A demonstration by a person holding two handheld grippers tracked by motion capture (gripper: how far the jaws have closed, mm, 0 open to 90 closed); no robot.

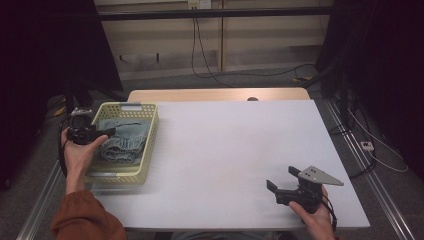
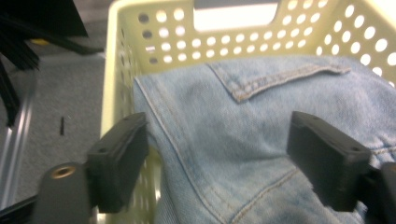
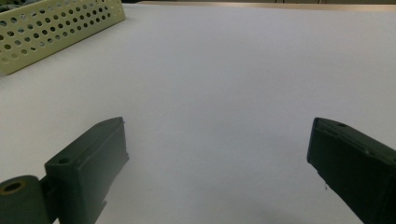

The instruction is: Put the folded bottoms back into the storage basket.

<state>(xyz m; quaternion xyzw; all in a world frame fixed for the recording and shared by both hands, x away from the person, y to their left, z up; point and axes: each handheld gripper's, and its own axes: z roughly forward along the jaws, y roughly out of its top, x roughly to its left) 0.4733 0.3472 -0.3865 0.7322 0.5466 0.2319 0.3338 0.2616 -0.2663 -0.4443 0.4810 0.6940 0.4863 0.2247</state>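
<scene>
A pale yellow perforated basket [image 1: 148,131] stands at the left of the white table [image 1: 225,145] with folded light blue jeans [image 1: 122,142] inside it. My left gripper [image 1: 110,132] reaches over the basket's left rim, held by a hand in an orange sleeve. In the left gripper view its jaws stand wide apart just above the jeans [image 2: 243,140], with the basket wall [image 2: 154,37] behind; the left gripper [image 2: 217,158] is open. My right gripper [image 1: 282,177] rests near the table's front right edge, open [image 3: 217,158] with nothing between its jaws.
A wooden strip [image 1: 220,94] runs along the table's far edge. Cables [image 1: 370,150] lie on the floor at the right, and dark stands are at the left. In the right gripper view the basket [image 3: 56,28] sits far off at the upper left.
</scene>
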